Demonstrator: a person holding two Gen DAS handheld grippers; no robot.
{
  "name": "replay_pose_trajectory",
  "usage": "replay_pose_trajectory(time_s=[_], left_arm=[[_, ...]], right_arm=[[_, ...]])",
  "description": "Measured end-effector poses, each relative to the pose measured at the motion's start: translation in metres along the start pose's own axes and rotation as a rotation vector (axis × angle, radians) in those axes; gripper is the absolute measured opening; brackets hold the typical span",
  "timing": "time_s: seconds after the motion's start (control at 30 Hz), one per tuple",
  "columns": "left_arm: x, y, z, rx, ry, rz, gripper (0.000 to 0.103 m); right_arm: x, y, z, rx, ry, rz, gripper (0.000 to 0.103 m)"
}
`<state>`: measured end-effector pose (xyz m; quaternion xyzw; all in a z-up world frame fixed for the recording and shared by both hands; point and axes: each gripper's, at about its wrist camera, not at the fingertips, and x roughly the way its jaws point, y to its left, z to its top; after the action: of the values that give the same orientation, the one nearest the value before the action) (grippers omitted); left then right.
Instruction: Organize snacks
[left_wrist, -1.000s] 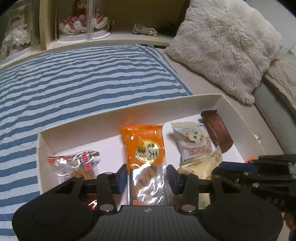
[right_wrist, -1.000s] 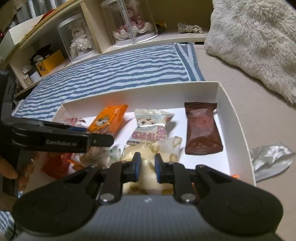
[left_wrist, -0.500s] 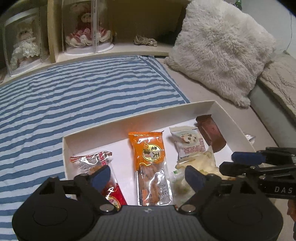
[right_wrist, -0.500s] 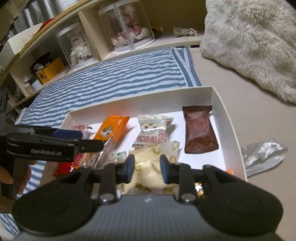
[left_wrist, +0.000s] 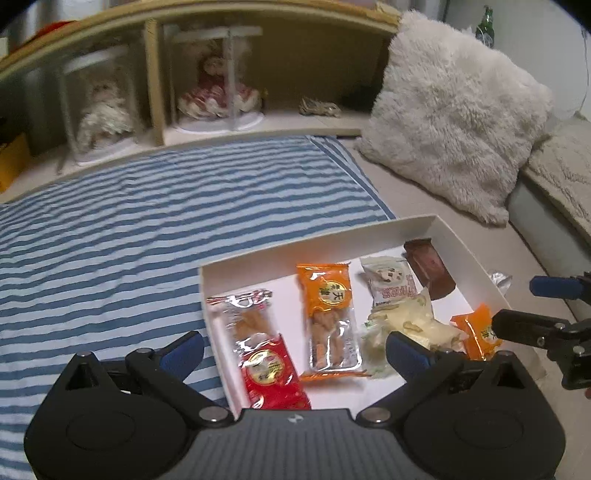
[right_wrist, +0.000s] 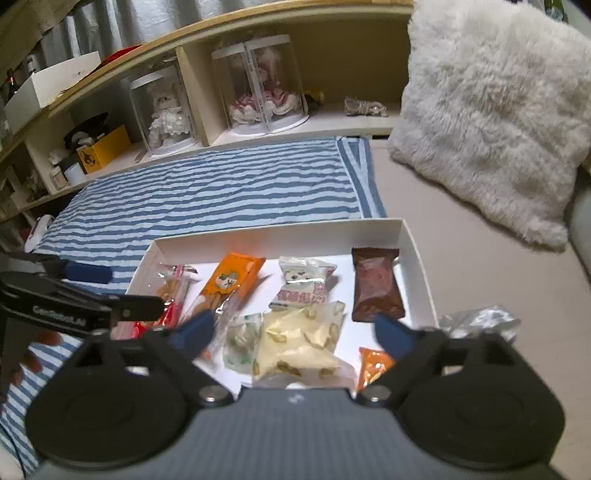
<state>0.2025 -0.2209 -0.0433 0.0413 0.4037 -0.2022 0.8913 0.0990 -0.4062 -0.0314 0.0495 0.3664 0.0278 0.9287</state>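
Left wrist view: my left gripper (left_wrist: 293, 350) has released the orange pack (left_wrist: 327, 314), now lying centre-frame in the box (left_wrist: 314, 245); jaws wide. Right gripper (right_wrist: 293, 332) likewise opened, empty. Placement step judged complete.

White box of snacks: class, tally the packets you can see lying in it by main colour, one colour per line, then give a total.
Orange: 2
Red and clear: 1
White: 1
Brown: 1
Pale yellow: 1
Clear with green print: 1
Total: 7
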Motion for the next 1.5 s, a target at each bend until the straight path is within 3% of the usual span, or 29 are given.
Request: replay_pose_trajectory(time_s=[0.53, 0.83, 1.23, 1.5], left_arm=[[-0.098, -0.002, -0.036, -0.035, -0.11, 0.02, 0.103], [-0.139, -0.012, -0.061, -0.007, -0.18, 0.094, 0.103], [-0.169, -0.012, -0.1, -0.013, -0.258, 0.123, 0.103], [-0.166, -0.011, -0.118, 0.003, -0.287, 0.123, 0.103]], right_arm=[[-0.071, 0.031, -0.017, -0.046, -0.081, -0.059, 0.103], [-0.114, 0.045, -0.033, -0.043, -0.139, -0.042, 0.103], [-0.14, 0.064, -0.067, -0.052, -0.175, -0.088, 0.103], [-0.137, 0.062, -0.079, -0.059, -0.186, -0.132, 0.103]])
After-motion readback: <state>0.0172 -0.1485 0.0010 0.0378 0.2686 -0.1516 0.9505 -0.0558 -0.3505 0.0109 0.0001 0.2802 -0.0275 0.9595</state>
